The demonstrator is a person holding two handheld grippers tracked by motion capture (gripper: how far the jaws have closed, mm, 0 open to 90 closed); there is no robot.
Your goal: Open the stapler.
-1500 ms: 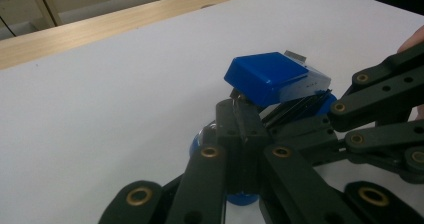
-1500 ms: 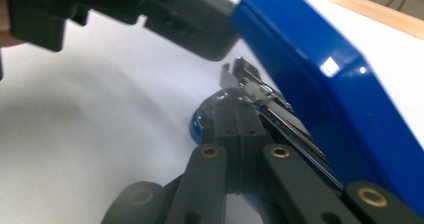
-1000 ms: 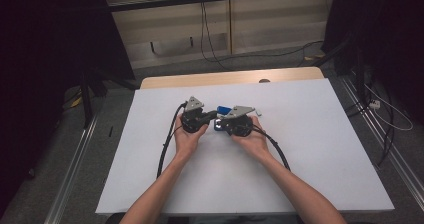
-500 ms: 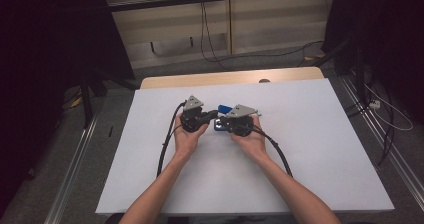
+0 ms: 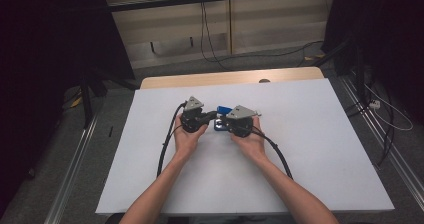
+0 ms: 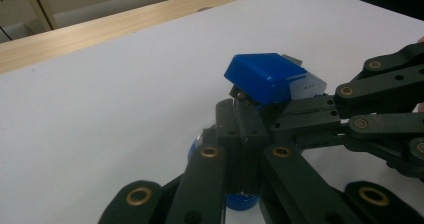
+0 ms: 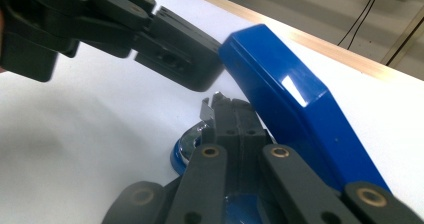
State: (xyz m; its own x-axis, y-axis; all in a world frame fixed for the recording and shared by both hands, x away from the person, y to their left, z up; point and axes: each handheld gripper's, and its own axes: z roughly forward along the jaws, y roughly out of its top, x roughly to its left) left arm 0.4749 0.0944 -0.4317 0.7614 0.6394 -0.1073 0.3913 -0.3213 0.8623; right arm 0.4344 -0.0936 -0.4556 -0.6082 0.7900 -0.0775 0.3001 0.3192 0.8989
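While both grippers meet over the stapler (image 5: 223,110) near the middle of the white counter (image 5: 325,149), the step in hand looks like working on it with the cover up, perhaps to reach the staple channel. The left gripper (image 5: 213,116) sits at the stapler's 9 o'clock and the right gripper (image 5: 223,122) at its 3 o'clock, their tips almost touching.

In the left gripper view its own fingers (image 6: 231,129) are closed flat together, tips just under the raised cover (image 6: 265,74). In the right gripper view that gripper's fingers (image 7: 227,121) are also closed, lying along the body beneath the cover. Whether either pair pinches a thin part of the stapler I cannot tell.

The stapler is glossy blue. Its cover (image 7: 295,109) tilts up toward 1 o'clock, the rounded base (image 7: 179,159) rests on the counter, and a bright metal tab (image 7: 206,109) stands just ahead of the right fingers.

The next move probably calls for one gripper steadying the base while the other moves the cover. The smooth plastic could slip and the stapler could slide on the sheet, so it should go slowly.
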